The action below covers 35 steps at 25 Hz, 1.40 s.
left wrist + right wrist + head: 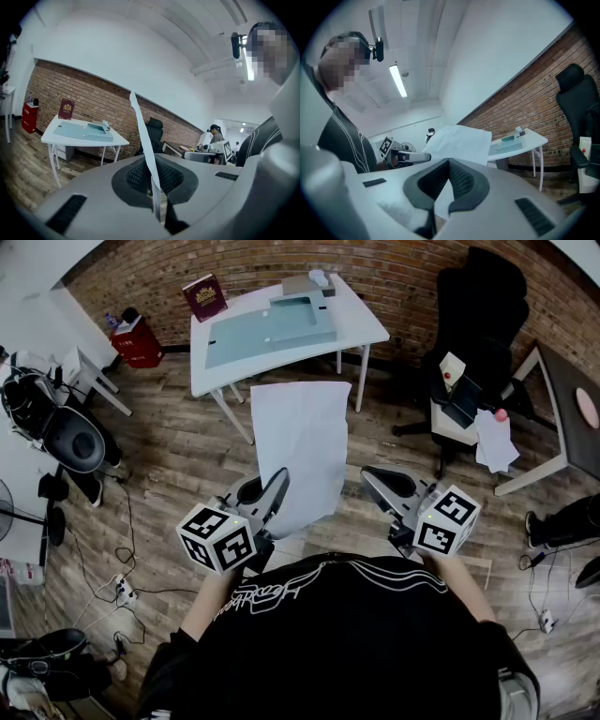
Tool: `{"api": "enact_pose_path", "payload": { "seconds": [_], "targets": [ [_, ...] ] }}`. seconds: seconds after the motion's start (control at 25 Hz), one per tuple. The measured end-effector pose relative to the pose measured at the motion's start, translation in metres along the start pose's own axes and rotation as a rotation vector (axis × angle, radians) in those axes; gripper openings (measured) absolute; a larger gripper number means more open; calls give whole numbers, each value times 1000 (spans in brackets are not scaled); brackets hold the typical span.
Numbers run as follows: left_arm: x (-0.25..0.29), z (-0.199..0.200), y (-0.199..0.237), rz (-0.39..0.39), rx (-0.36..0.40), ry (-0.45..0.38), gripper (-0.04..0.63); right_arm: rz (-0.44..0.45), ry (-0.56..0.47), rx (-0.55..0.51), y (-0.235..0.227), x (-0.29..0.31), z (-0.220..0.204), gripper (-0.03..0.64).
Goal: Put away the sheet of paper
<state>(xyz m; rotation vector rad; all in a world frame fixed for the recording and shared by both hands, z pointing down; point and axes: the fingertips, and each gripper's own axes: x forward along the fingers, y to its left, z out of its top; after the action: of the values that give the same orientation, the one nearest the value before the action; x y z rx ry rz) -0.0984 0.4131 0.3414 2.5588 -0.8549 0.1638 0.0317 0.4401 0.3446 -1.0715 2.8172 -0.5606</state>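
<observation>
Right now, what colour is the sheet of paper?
The sheet of paper is plain white; clearest in the head view.

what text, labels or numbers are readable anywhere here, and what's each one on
Nothing reads clearly enough to quote.
White script on the black shirt: lettering visible, too distorted to read.
Gold print on the maroon book: too small.
Sheet of paper: blank on the side shown.
Marker cubes: black-and-white patterns, no letters.

A red brick wall [403, 277] backs a white table [358, 326] on wood-plank floor [178, 456]; a black office chair [478, 306] stands nearby.
</observation>
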Motion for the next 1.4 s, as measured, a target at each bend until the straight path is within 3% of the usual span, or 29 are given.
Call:
{"api": "enact_pose_path", "payload": {
  "seconds": [0.4, 0.84, 1.16, 1.4],
  "targets": [
    [40, 2, -19, -12, -21, 1, 31, 5, -8, 20, -30, -26, 10, 0],
    [66, -9, -18, 14, -70, 20, 31, 4, 18, 108, -59, -41, -14, 2],
    [76, -8, 19, 33, -109, 33, 31, 8, 39, 140, -82, -10, -15, 2],
    [108, 2, 72, 19, -145, 38, 31, -17, 67, 157, -120, 28, -18, 2]
  ]
}}
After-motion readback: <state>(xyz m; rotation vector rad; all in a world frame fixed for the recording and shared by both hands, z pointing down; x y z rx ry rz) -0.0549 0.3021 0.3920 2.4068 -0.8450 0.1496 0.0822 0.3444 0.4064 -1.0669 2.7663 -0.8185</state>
